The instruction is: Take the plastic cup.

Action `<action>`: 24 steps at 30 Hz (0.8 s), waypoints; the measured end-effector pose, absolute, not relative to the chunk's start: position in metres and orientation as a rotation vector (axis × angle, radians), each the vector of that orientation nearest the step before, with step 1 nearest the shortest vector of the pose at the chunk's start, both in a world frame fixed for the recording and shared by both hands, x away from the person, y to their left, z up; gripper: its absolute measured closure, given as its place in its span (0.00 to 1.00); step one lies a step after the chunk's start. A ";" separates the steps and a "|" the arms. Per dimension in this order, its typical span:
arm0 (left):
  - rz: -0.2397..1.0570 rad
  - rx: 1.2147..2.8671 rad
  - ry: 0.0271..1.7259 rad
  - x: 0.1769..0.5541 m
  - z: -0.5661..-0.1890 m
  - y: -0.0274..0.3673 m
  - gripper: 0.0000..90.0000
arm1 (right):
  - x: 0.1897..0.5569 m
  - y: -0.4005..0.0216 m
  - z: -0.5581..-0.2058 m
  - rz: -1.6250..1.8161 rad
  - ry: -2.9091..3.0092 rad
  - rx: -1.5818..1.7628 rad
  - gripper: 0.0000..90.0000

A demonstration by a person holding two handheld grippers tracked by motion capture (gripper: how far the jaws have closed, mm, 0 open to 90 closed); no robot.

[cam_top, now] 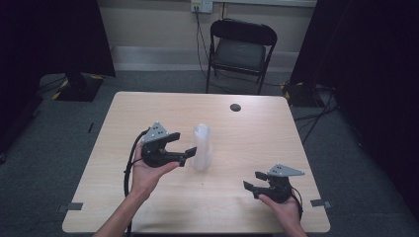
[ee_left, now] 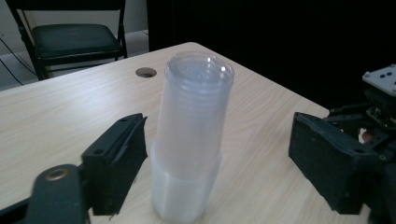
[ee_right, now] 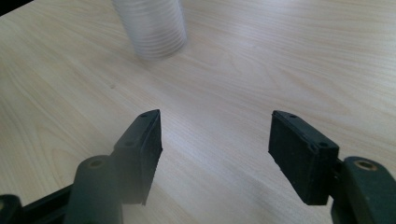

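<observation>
Black and spread wide, the right tool [cam_top: 252, 181] sits nearest, at the front right of the desk [cam_top: 257, 133], gripped from below by the person's right hand [cam_top: 284, 207]; in the right gripper view its jaws stand well apart over bare wood with nothing between them. Farther in and to the left, the left hand [cam_top: 146, 173] holds the left tool [cam_top: 182, 146], its jaws also wide open. They stand on either side of a stack of clear plastic cups [ee_left: 189, 140], one jaw close beside the stack's lower part and the other well away from it; whether the near jaw touches the plastic cannot be told. That stack stands upright near the middle of the desk. Beyond it, toward the far edge, is a round cable hole [cam_top: 235, 107]. Behind the desk stands a dark folding chair [cam_top: 239, 52] on the grey floor, below a wall socket [cam_top: 201, 5].
</observation>
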State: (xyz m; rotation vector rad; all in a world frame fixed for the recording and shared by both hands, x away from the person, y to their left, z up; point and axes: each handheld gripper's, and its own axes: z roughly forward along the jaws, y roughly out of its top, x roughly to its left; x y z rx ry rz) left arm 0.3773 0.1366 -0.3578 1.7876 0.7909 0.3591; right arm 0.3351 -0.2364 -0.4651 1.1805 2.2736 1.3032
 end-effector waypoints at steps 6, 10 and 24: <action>0.394 1.763 0.795 0.391 -0.358 0.130 0.29 | 0.336 -0.238 -0.466 1.305 2.266 1.189 0.37; 0.462 1.780 0.772 0.400 -0.361 0.118 0.30 | 0.337 -0.239 -0.468 1.291 2.272 1.198 0.37; 0.419 1.796 0.790 0.420 -0.377 0.106 0.18 | 0.338 -0.238 -0.469 1.300 2.269 1.199 0.37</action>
